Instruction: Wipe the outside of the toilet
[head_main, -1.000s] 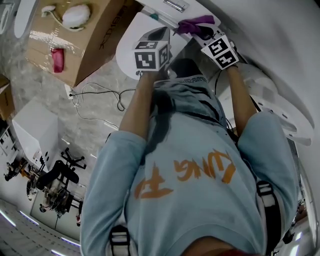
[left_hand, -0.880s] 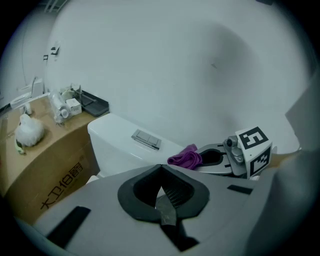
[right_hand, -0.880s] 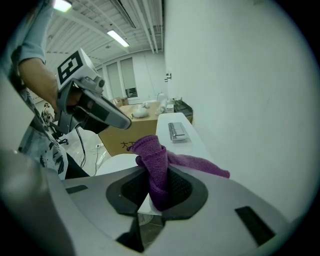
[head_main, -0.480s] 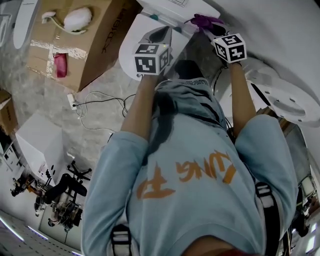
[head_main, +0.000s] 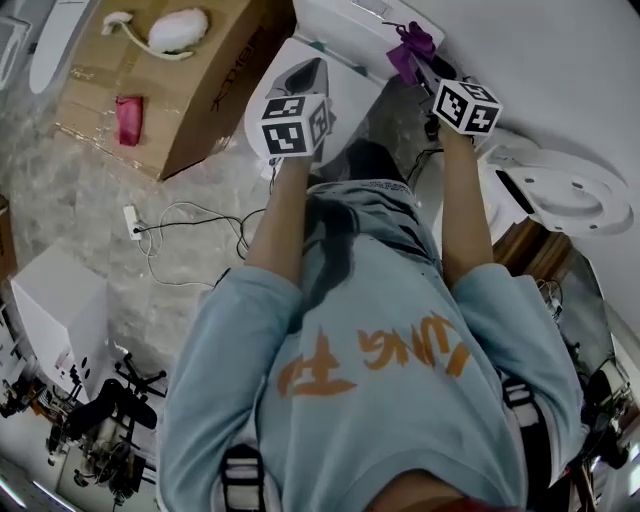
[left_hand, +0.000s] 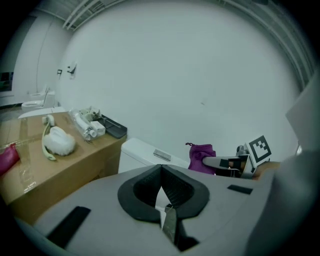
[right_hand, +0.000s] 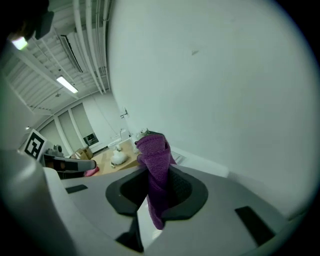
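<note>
The white toilet (head_main: 352, 88) stands against the wall in the head view, its tank (head_main: 340, 20) behind it. My right gripper (head_main: 421, 62) is held over the tank's right end, shut on a purple cloth (head_main: 411, 48). In the right gripper view the purple cloth (right_hand: 156, 172) hangs pinched between the jaws of that gripper (right_hand: 150, 176). My left gripper (head_main: 307, 74) hovers over the toilet lid with its jaws shut and nothing in them. In the left gripper view the left gripper (left_hand: 161, 169) points at the tank (left_hand: 148, 153), with the cloth (left_hand: 200, 157) to the right.
A large cardboard box (head_main: 175, 85) with a white brush and a pink item on top stands left of the toilet. A second white toilet (head_main: 560, 192) is on the right. A power strip with its cable (head_main: 131, 221) lies on the floor near a white box (head_main: 50, 290).
My right gripper has carried the purple cloth up toward the tank, and the cloth now stands more upright. The left gripper has shifted slightly. The head view has swung a little.
</note>
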